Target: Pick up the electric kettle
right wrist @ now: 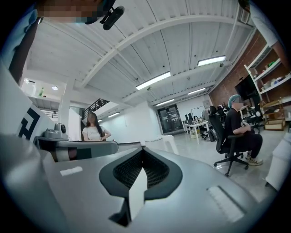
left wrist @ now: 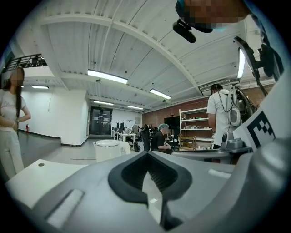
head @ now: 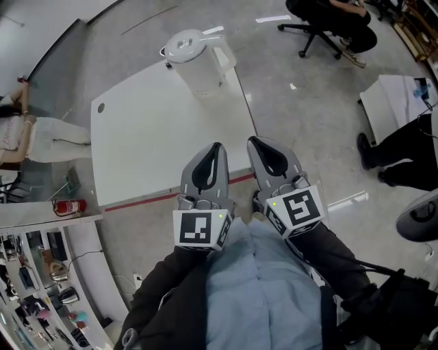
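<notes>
1. The white table fills the middle left of the head view. A small round hole sits near its upper left corner, and a red line runs along its lower edge.
2. A person on an office chair sits at the top right of the head view, well apart from the table. Another person in light clothes stands at the left edge of the frame.
3. The electric kettle is white with its lid on. It stands upright on the table's far corner, at the top centre of the head view, handle turned to the right. In the left gripper view it shows left of centre, beyond the jaws.
4. The left gripper lies over the table's lower right corner. Its jaws are together with nothing between them.
5. The right gripper is just beside the left one, off the table's right edge. Its jaws are likewise closed and empty. Both are well apart from the kettle.
6. A red fire extinguisher lies at the lower left.
</notes>
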The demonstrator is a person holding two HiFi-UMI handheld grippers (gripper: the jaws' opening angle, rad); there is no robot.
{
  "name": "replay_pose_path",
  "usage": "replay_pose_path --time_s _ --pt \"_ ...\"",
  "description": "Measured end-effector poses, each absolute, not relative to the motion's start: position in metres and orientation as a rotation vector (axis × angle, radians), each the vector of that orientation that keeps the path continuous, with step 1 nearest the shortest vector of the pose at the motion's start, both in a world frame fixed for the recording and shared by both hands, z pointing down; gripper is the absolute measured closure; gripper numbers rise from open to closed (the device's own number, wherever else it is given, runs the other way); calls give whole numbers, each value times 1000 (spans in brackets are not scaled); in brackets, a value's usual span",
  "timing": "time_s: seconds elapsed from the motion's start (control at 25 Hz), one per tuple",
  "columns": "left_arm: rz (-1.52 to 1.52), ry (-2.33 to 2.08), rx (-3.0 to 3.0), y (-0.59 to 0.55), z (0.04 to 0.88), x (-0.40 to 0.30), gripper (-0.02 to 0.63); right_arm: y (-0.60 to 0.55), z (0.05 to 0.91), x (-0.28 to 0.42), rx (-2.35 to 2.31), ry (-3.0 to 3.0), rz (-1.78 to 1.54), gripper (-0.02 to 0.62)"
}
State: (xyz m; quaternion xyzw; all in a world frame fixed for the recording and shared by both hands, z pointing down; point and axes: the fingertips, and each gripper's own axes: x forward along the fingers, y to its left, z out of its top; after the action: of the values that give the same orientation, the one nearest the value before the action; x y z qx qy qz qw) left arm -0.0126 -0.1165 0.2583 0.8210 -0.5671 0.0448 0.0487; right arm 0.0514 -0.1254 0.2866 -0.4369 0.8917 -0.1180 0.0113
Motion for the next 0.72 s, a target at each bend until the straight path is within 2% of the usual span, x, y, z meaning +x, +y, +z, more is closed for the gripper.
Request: replay_pose_path --time_s 0.24,0.72 --pt "144 -1733 2535 -138 248 -8 606 -147 276 51 -1330 2770 -348 569" --pt "141 -1695 2519 -185 265 -47 606 -190 298 18 -1399 2766 -399 569"
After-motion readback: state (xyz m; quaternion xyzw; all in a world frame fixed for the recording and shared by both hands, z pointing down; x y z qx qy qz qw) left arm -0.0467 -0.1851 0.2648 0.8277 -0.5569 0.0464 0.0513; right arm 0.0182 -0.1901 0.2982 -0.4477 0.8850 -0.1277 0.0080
